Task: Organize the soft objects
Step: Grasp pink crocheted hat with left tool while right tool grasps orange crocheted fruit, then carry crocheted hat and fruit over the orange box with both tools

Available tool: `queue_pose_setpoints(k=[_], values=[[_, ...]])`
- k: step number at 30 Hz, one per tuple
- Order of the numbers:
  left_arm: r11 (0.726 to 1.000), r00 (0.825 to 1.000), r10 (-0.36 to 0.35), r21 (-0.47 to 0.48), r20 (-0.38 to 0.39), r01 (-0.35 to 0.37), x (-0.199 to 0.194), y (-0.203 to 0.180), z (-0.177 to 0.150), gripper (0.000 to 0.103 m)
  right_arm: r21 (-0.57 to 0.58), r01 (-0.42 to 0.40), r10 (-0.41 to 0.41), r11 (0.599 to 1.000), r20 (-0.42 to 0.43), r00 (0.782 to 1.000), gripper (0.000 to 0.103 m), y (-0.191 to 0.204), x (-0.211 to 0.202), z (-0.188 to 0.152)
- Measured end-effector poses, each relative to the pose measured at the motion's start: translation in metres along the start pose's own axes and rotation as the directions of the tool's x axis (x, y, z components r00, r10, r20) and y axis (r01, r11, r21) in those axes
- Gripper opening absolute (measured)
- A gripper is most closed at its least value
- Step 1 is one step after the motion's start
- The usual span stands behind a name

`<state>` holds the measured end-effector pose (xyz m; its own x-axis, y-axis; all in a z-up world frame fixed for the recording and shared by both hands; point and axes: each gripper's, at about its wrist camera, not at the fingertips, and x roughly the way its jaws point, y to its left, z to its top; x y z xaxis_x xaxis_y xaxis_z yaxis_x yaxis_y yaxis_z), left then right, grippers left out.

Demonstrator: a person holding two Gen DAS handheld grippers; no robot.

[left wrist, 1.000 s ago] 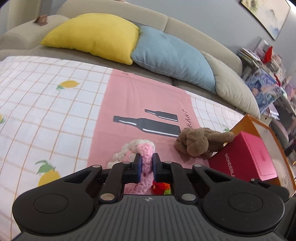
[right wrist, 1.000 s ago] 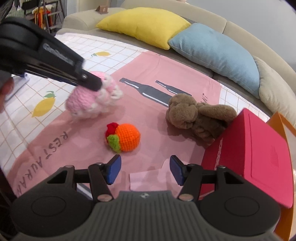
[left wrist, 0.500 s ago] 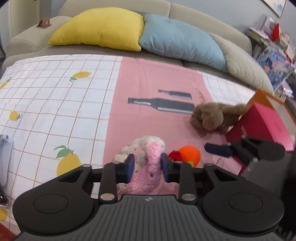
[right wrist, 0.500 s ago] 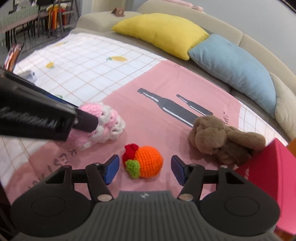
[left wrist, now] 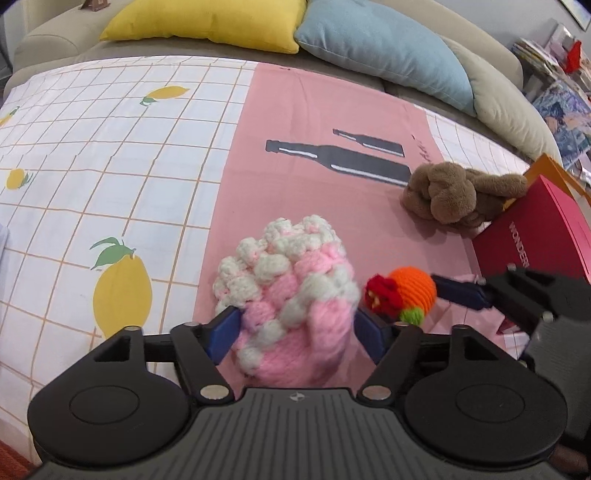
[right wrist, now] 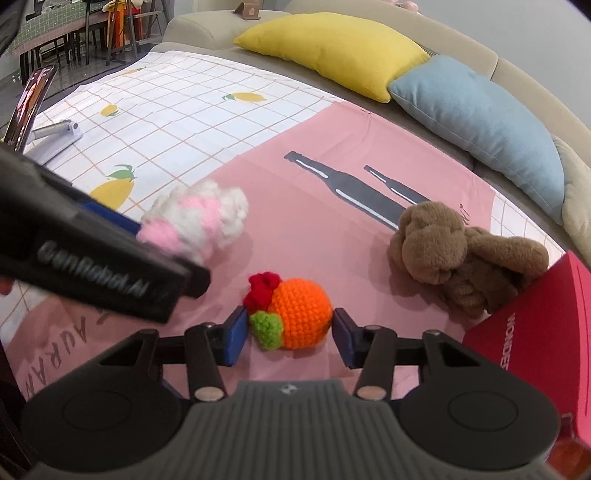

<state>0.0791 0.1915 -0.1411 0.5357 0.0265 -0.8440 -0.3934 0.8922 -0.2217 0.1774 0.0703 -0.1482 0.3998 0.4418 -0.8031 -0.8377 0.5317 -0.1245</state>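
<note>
A pink-and-white crocheted toy (left wrist: pixel 291 295) lies on the pink bottle-print cloth (left wrist: pixel 295 122), with the orange crocheted ball (left wrist: pixel 406 291) just beside it on the right. Farther right, a brown plush toy (left wrist: pixel 454 195) rests against a red box (left wrist: pixel 546 229). Behind them, yellow (left wrist: pixel 207 18) and blue cushions (left wrist: pixel 384 48) line the sofa.

A pink-and-white knit (left wrist: pixel 291 291), an orange ball (right wrist: pixel 301 314), a brown plush (right wrist: pixel 454 251) and yellow (right wrist: pixel 332 48) and blue (right wrist: pixel 480 122) cushions are seen.
</note>
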Motion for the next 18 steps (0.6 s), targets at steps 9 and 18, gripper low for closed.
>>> queue_pose_setpoints(k=[9,18], values=[[0.996,0.997,0.06,0.064,0.043,-0.063,-0.005,-0.007,-0.002,0.044,0.029,-0.007,0.007,1.0,-0.003,1.0,0.048,-0.002,-0.008,-0.002],[0.995,0.994,0.032,0.088,0.101,-0.041,-0.033,-0.023,-0.001,0.036,0.085,-0.004,0.001,0.996,0.039,0.999,0.048,-0.014,-0.048,-0.015]])
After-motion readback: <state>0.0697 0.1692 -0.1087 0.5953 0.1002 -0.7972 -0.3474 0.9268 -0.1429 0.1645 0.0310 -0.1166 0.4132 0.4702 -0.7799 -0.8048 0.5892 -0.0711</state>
